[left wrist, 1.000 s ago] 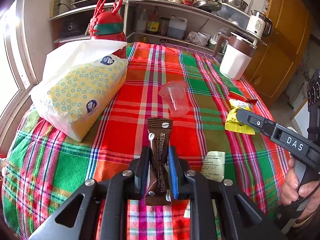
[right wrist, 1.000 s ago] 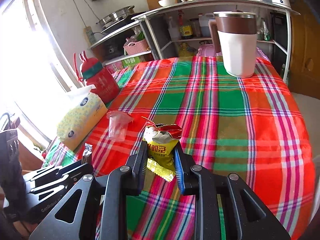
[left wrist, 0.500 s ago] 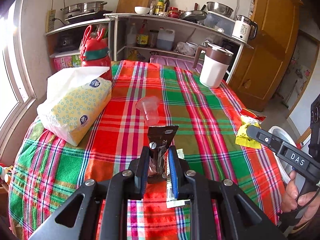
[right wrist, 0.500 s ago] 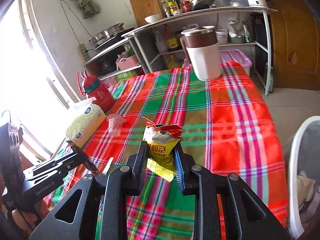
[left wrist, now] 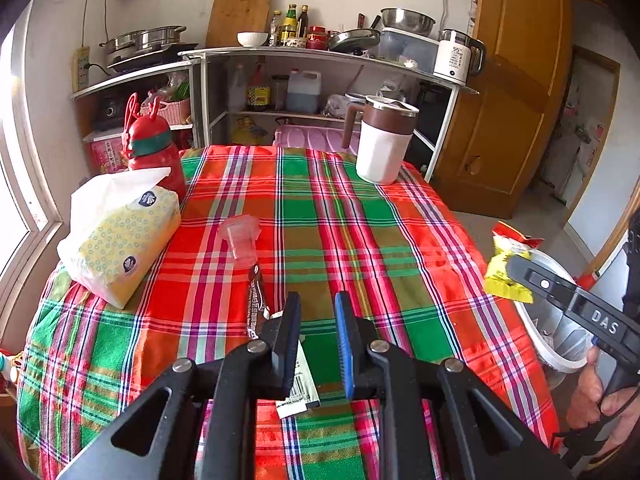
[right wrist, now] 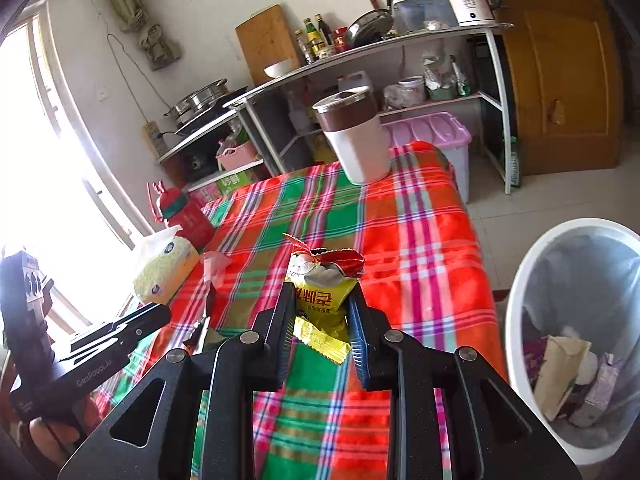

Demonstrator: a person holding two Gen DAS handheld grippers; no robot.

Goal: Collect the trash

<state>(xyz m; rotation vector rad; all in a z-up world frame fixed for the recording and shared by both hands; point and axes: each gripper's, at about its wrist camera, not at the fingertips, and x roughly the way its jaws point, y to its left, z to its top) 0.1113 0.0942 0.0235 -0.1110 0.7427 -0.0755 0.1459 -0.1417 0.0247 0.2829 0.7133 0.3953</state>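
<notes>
Since a second ago the brown sachet (left wrist: 257, 304) has left the gap of the left gripper (left wrist: 318, 320). It now stands just outside the fingers, at 9 o'clock of them, touching the outer side of one. Whether it rests on the desk (left wrist: 360, 240) I cannot tell. Those fingers are drawn as close as they go, with only cloth showing between them. A white packet (left wrist: 300, 388) lies on the desk beneath them, and a clear cup (left wrist: 240, 236) stands at 11 o'clock. The right gripper (right wrist: 320, 304) pinches the yellow snack bag (right wrist: 320, 276), lifted off the desk. A white bin (right wrist: 516, 292), already holding rubbish, has come into sight on the floor at 3 o'clock of it.
</notes>
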